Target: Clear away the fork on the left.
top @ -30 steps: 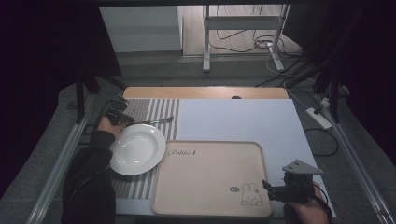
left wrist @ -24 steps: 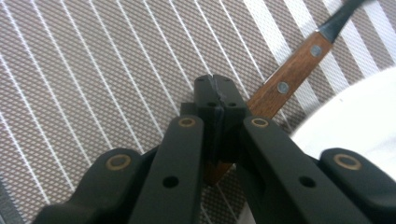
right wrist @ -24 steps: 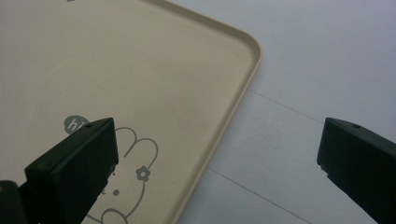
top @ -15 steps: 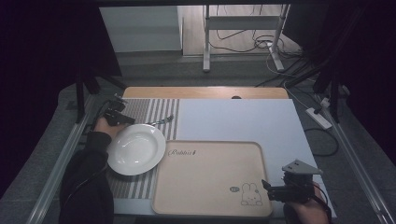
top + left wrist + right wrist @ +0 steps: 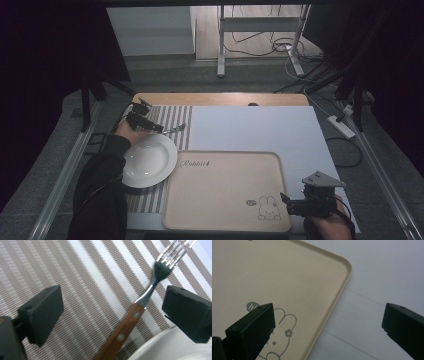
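Straddling the fork (image 5: 140,315) on the striped mat (image 5: 82,290), the left claw (image 5: 112,312), just opening, gapes; closing off-centre could flick the fork against the plate (image 5: 170,347).

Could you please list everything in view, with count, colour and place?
fork: one, steel with a brown wooden handle, lying on the striped mat beside the plate, between the open left jaws, untouched
plate: one, white, on the mat
placemat: one, brown and white striped, table's left side
tray: one, beige with a rabbit drawing, table's near middle
table: one, white top
power strip: one, white, floor at right
left gripper: one, black, jaws just opened over the fork
right gripper: one, black, open over the tray's corner
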A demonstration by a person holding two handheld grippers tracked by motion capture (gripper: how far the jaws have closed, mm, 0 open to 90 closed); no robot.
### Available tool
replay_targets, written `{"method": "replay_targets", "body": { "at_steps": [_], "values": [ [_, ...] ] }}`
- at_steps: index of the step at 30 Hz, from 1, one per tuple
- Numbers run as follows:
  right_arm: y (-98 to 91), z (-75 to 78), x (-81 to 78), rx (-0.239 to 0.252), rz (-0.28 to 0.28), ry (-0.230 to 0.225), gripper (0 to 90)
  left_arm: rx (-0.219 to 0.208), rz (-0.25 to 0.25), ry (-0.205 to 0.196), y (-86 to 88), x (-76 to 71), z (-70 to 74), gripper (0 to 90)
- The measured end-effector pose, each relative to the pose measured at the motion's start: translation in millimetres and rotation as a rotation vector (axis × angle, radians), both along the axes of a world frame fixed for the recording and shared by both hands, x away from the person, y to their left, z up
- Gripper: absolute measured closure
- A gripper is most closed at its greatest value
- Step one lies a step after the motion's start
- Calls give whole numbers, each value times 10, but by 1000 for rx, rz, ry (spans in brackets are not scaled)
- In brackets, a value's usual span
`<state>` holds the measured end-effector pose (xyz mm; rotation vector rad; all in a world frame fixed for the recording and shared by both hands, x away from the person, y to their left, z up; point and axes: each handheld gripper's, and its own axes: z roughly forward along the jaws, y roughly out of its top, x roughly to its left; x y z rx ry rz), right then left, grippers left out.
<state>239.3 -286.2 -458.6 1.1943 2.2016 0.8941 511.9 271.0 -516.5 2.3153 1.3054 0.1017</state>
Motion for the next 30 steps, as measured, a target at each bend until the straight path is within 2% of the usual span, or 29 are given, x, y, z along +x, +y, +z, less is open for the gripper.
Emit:
{"method": "replay_targets", "body": {
  "at_steps": [4, 10, 12, 17, 22, 26, 28, 29, 30],
  "values": [
    [-1, -1, 1, 2, 0, -1, 0, 53, -28, 18, -126, 46, -56, 47],
    [-3, 0, -1, 2, 2, -1, 0, 141, -65, 2, -184, 54, -64, 159],
    [-3, 0, -1, 2, 3, -1, 0, 140, -63, 0, -158, 52, -50, 204],
    [0, 0, -3, 1, 3, -1, 0, 121, -39, -8, -46, 51, -28, 390],
    [-1, 0, -2, 1, 3, -1, 0, 124, -35, -6, 27, 44, -12, 510],
    [0, -1, -1, 0, 4, 1, 0, 122, -47, -5, 106, 19, -3, 699],
    [0, -1, 0, -1, 5, 1, 0, 131, -66, 1, 130, 8, 4, 724],
    [1, -1, -1, -1, 4, 1, 0, 137, -45, 3, 139, 7, 5, 771],
    [2, -1, -1, -1, 5, 0, 0, 131, -48, 5, 155, 5, 5, 779]
  ]
}}
